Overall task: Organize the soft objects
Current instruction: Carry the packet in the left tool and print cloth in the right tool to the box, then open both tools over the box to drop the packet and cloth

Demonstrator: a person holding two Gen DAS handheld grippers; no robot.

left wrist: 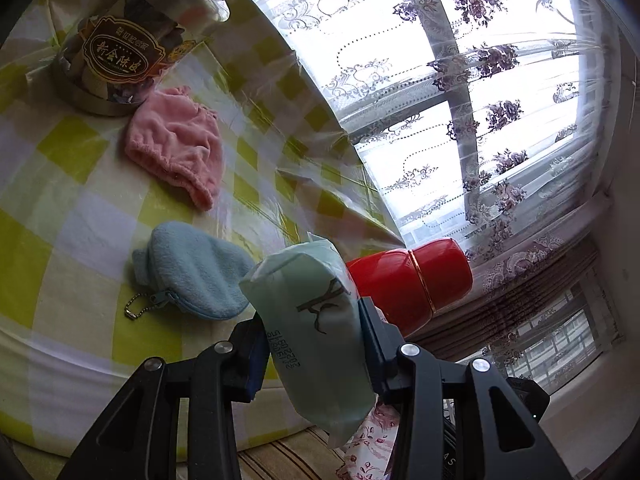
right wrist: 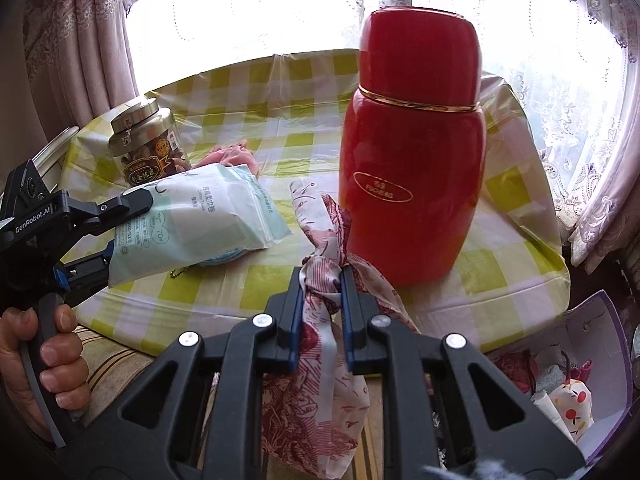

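Note:
My left gripper (left wrist: 314,322) is shut on a pale green tissue pack (left wrist: 316,320), held above the near table edge; the right wrist view shows the same pack (right wrist: 192,216) in that gripper (right wrist: 130,224). My right gripper (right wrist: 322,276) is shut on a red-and-white patterned scarf (right wrist: 320,360), which hangs bunched between the pads over the table's front edge. On the checked tablecloth (left wrist: 80,200) lie a pink fleece cap (left wrist: 176,144) and a light blue fleece zip pouch (left wrist: 192,268), both beyond the left gripper.
A tall red flask (right wrist: 414,152) stands on the table just behind the scarf. A lidded jar (right wrist: 148,144) of dried goods stands at the far left. A purple box (right wrist: 592,344) holding soft items sits below the table's right edge. Lace curtains (left wrist: 480,120) hang behind.

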